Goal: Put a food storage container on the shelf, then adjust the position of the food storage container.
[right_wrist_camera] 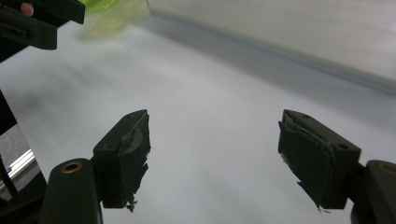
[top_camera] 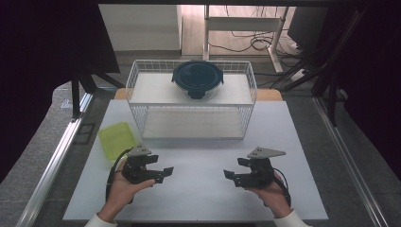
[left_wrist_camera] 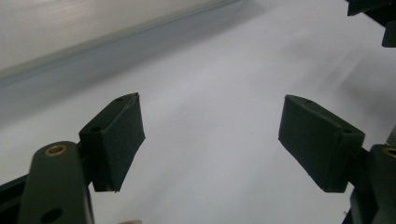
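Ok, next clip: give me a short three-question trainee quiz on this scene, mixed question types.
1. True or false: the round container with the dark lid sits on the top shelf of the white wire rack.
2. Multiple choice: the green tray lies nearest to
A. the left hand-held gripper
B. the right hand-held gripper
C. the container
3. Short answer: is anything between the jaws of either hand-held gripper?

Key
1. True.
2. A; it lies on the table just beyond that hand.
3. No. Both sets of jaws stand apart with only bare table surface between them, and they point toward each other.
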Demonstrator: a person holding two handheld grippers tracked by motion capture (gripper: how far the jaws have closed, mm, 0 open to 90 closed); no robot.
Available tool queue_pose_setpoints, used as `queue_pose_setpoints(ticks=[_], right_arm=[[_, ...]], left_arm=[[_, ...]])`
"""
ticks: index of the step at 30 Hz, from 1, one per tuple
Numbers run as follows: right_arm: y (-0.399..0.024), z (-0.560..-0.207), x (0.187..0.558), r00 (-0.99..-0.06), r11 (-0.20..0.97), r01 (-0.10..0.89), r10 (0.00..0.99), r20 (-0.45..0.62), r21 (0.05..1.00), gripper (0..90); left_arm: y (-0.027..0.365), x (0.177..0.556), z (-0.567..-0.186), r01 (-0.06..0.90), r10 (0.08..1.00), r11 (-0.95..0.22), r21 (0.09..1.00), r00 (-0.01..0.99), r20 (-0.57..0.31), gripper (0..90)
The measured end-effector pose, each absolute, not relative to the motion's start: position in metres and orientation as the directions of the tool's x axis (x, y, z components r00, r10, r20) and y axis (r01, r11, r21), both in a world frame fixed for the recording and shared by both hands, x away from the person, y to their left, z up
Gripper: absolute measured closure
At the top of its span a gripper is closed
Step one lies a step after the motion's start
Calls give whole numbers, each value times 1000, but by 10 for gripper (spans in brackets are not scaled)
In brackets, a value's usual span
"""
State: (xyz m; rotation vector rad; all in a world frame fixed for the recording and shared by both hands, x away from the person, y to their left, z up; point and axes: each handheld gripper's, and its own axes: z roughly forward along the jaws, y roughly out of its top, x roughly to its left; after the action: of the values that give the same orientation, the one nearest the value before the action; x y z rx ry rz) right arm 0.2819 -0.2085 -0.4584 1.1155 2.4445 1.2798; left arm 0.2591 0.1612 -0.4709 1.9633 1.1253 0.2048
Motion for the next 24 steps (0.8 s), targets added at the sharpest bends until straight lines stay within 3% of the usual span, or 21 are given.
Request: queue_pose_setpoints(ticks=[10,16,24], right_arm=[[-209,-460,284,-712,359,534,679,178,766,248],[-212,-460,286,-713,363,530,680,171,766,251],[-213,-460,291,-710,358,537,681,180,764,254]], left_arm=[[162,256,-473,635,780,-244,733,577,-241,221],[163,255,-472,638,764,-260,725,595,-249,265],[173,260,-458,633,786,-291,717,586,-198,340]])
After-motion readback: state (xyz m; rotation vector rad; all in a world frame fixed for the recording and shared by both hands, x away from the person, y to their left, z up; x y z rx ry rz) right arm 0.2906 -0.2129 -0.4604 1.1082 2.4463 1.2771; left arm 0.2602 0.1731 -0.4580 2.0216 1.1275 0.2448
